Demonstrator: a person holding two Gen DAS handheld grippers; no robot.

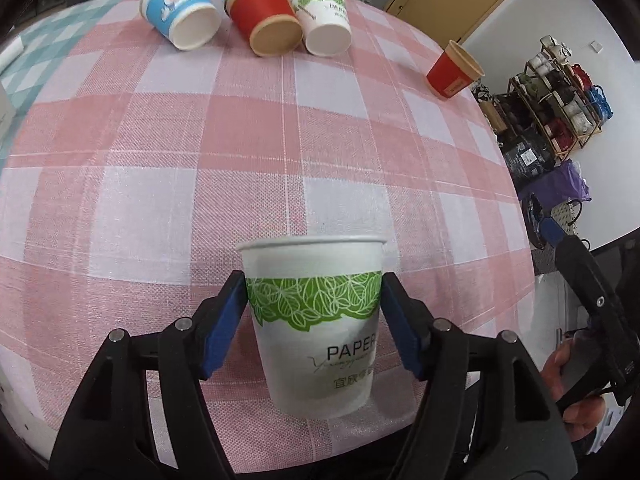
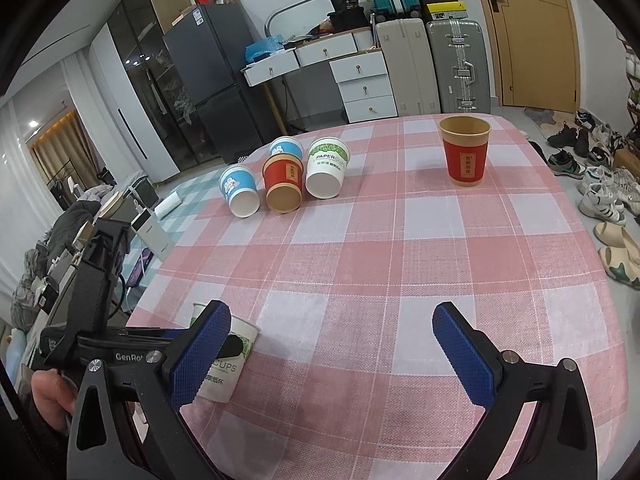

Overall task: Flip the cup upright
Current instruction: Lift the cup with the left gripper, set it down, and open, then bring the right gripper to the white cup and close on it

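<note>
The left gripper (image 1: 314,312) is clamped on a white paper cup with a green leaf band (image 1: 316,320), its blue pads (image 1: 226,320) pressing the cup's two sides at the band; the cup stands mouth-up at the near edge of the pink checked tablecloth (image 1: 180,152), though whether its base touches the cloth cannot be told. In the right wrist view the same cup (image 2: 230,356) sits partly hidden behind that camera's own left finger. The right gripper (image 2: 332,356) hangs over the cloth to the right of the held cup, its jaws spread wide with nothing between them. Farther back from the held cup, to the right, a red cup with a tan rim (image 2: 464,152) stands upright alone. At the far side, four cups lie tipped with mouths toward the camera: a blue one (image 2: 239,192), a red one (image 2: 282,186), a white green-printed one (image 2: 326,172), and a second blue one (image 2: 285,148) behind the red.
</note>
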